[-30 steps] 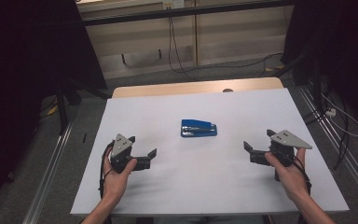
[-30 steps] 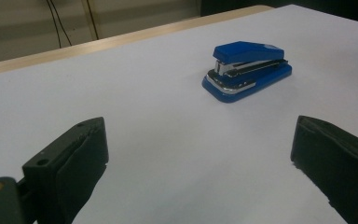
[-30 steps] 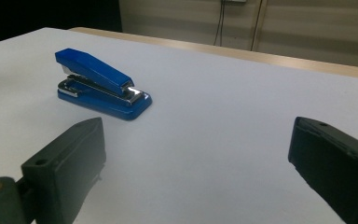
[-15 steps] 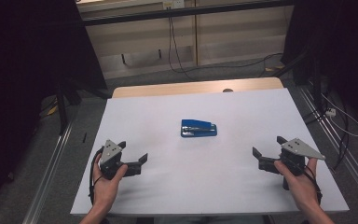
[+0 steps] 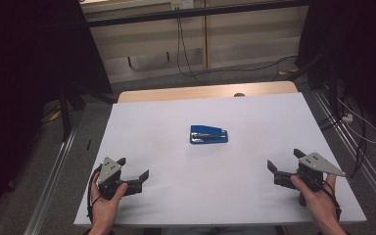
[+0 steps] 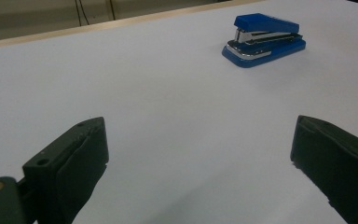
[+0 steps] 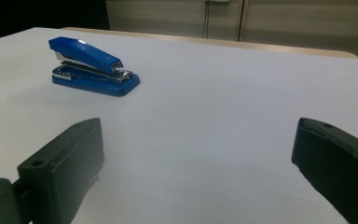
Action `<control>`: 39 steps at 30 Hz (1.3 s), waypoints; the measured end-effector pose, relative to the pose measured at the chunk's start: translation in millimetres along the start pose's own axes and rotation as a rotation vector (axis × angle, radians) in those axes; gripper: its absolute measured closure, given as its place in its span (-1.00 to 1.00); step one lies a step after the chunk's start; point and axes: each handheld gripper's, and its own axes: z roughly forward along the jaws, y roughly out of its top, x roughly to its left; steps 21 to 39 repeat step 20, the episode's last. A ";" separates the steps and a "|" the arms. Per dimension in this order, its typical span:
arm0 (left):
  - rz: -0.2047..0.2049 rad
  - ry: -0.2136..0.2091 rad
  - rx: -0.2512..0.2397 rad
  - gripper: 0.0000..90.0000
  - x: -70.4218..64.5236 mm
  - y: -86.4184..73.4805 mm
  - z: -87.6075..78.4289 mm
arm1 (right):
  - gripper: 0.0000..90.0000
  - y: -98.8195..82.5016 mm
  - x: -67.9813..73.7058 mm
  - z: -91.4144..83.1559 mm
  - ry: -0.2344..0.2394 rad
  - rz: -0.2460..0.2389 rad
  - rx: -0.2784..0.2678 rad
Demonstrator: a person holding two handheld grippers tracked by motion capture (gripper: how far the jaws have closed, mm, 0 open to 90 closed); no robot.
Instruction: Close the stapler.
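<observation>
A blue stapler [image 5: 209,134] lies flat near the middle of the white table top [image 5: 254,112]. At the near left, a hand holds my left gripper [image 5: 134,167] open with nothing between its jaws. My right gripper [image 5: 283,158] is held at the near right, also open and empty. Both point inward and sit well short of the stapler. In the left gripper view the stapler [image 6: 264,39] lies far ahead to the upper right of the open jaws [image 6: 199,140]. The right gripper view has the stapler [image 7: 93,67] ahead at the upper left, beyond its open jaws [image 7: 198,135].
A strip of bare wood [image 5: 176,94] runs along the table's far edge. Cables [image 5: 186,54] trail on the floor beyond it. Metal rails [image 5: 54,171] flank the table on both sides. Dark curtains hang at the left and right.
Both grippers have drawn back toward the near edge and a little outward, the left one leftward, the right one rightward. The stapler has not moved.
</observation>
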 end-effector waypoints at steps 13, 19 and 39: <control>-0.010 -0.001 -0.007 -0.90 -1.7 -0.8 -3.9 | -0.96 -0.9 1.2 0.5 0.004 -0.012 -0.027; -0.028 0.020 0.000 -0.89 6.0 -0.7 -1.6 | -0.96 -0.3 1.4 5.6 0.016 -0.016 -0.020; -0.033 0.017 0.007 -0.89 6.9 -1.2 -1.7 | -0.96 -0.3 1.5 6.6 0.016 -0.016 -0.017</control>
